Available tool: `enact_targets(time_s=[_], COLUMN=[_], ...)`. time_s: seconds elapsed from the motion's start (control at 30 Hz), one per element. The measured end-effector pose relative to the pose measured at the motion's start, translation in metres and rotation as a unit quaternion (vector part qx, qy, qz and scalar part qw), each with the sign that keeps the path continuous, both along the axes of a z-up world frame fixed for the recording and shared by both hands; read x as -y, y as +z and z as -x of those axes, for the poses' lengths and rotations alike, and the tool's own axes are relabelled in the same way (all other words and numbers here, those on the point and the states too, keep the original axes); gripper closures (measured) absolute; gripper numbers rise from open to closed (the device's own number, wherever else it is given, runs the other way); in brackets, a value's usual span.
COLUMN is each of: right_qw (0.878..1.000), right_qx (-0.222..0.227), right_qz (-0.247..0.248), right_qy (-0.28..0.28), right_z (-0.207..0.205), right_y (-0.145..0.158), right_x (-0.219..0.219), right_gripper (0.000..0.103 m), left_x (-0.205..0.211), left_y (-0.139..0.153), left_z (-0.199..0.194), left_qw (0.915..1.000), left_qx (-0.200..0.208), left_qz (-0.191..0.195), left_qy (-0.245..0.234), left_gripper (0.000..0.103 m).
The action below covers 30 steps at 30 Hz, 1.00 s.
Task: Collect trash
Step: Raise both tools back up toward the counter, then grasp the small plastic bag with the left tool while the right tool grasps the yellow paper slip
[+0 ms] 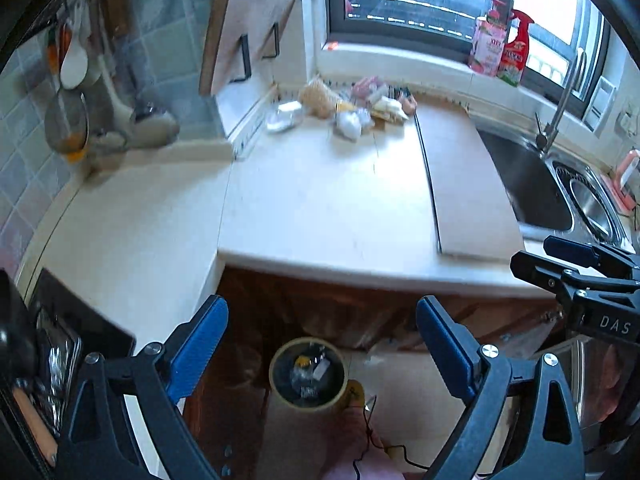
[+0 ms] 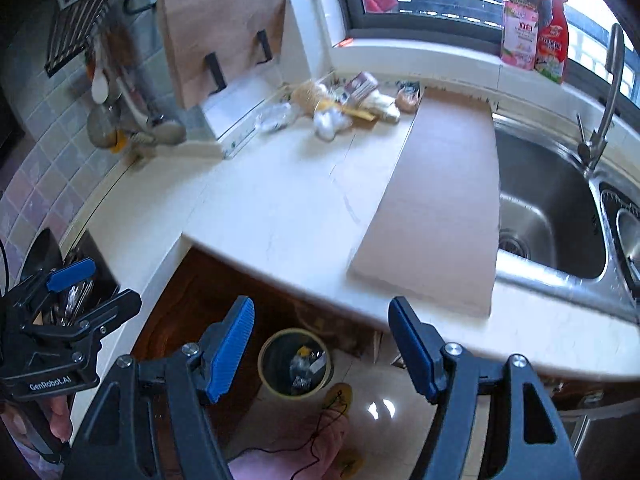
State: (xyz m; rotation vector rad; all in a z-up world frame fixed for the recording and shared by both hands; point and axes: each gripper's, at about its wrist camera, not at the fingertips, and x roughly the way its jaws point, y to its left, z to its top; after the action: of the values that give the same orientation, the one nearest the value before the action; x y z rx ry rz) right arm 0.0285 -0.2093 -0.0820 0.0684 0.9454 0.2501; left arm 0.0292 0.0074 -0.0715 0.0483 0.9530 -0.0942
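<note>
A pile of trash (image 1: 348, 106) (wrappers, crumpled paper, a brownish bag) lies at the far back of the white counter under the window; it also shows in the right wrist view (image 2: 344, 106). A round bin (image 1: 308, 378) with some trash inside stands on the floor below the counter edge, also in the right wrist view (image 2: 295, 364). My left gripper (image 1: 322, 340) is open and empty, held above the bin. My right gripper (image 2: 322, 344) is open and empty, also above the bin. Each gripper shows at the edge of the other's view.
A wooden board (image 2: 436, 208) lies on the counter (image 2: 276, 208) beside the steel sink (image 2: 548, 216) with its tap. Bottles (image 2: 536, 36) stand on the window sill. Utensils (image 1: 76, 92) hang on the tiled wall at left. A stove (image 1: 52, 344) sits at the near left.
</note>
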Motion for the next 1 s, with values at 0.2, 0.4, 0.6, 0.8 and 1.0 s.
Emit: enact_targets(time_s=[0.2, 0.4, 0.6, 0.8, 1.0], right_qw=[0.999, 0.999, 0.998, 0.998, 0.998], right_qx=[0.026, 0.027, 0.036, 0.022, 0.002], right_qz=[0.02, 0.023, 0.046, 0.054, 0.065], right_qy=[0.011, 0.002, -0.022, -0.022, -0.008], right_z=[-0.056, -0.134, -0.215, -0.272, -0.303], right_y=[0.014, 0.006, -0.016, -0.041, -0.064], right_x=[0.003, 0.009, 0.011, 0.016, 0.016], right_gripper=[0.033, 0.033, 0.04, 0.05, 0.05], left_x=[0.013, 0.03, 0.039, 0.059, 0.077], left_y=[0.002, -0.015, -0.051, -0.091, -0.117], left_z=[-0.067, -0.172, -0.272, -0.351, -0.394], left_qw=[0.9996, 0.9985, 0.9954, 0.9934, 0.9906], left_qx=[0.002, -0.017, -0.048, -0.071, -0.093], left_qz=[0.028, 0.051, 0.082, 0.088, 0.099], left_qy=[-0.005, -0.008, 0.011, 0.017, 0.012], left_gripper=[0.009, 0.009, 0.009, 0.009, 0.013])
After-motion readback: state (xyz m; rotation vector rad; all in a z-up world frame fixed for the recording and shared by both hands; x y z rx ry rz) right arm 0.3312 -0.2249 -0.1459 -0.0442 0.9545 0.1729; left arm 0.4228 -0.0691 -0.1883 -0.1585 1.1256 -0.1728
